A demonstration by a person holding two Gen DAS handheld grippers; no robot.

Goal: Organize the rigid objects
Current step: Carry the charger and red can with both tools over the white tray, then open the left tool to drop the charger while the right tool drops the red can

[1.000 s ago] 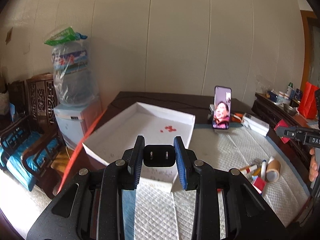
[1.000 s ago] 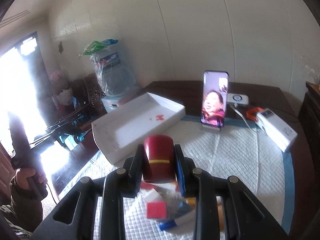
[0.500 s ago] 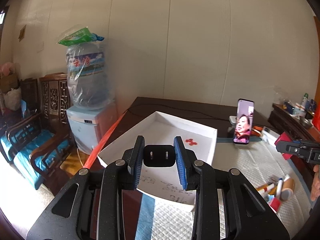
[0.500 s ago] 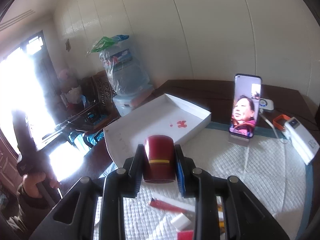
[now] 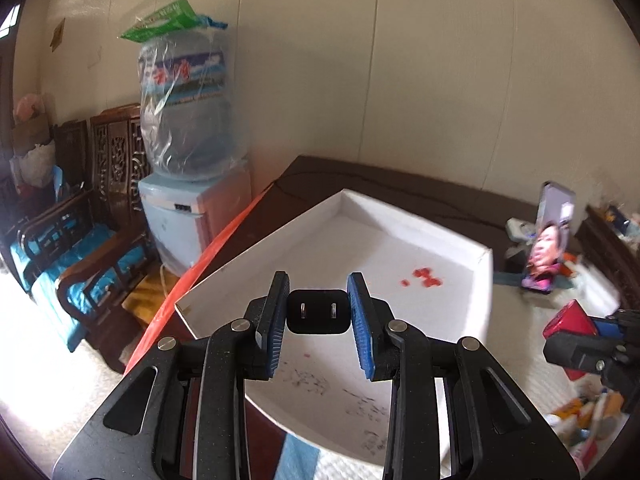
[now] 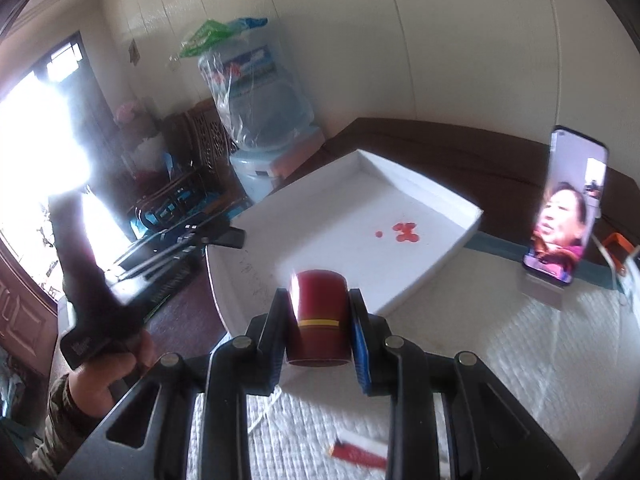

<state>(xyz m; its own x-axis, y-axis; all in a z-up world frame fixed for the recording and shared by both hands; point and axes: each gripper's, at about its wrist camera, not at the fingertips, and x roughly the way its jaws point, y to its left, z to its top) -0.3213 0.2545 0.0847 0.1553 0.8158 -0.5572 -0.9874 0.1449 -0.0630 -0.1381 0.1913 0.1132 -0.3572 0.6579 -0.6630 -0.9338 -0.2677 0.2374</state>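
Observation:
My left gripper (image 5: 319,312) is shut on a black two-pin plug adapter (image 5: 319,312), held above the near part of the white tray (image 5: 460,240). My right gripper (image 6: 319,316) is shut on a dark red cylinder with a yellow band (image 6: 319,316), held over the tray's near rim (image 6: 456,248). Small red marks (image 6: 404,233) lie on the tray floor. The right gripper with the red cylinder (image 5: 568,326) also shows at the right edge of the left wrist view. The left gripper (image 6: 228,236), held by a hand (image 6: 104,368), reaches the tray's left rim in the right wrist view.
A phone (image 6: 564,216) stands upright on a stand right of the tray, on a white quilted mat (image 6: 540,360). Loose small items (image 5: 592,412) lie on the mat, with a red and white stick (image 6: 360,452) near me. A water dispenser (image 5: 188,208) and wooden chairs (image 5: 80,240) stand left of the table.
Both grippers have moved left toward the tray, carrying the plug and the red cylinder. The tray now fills more of both views; the loose items have slid to the lower right.

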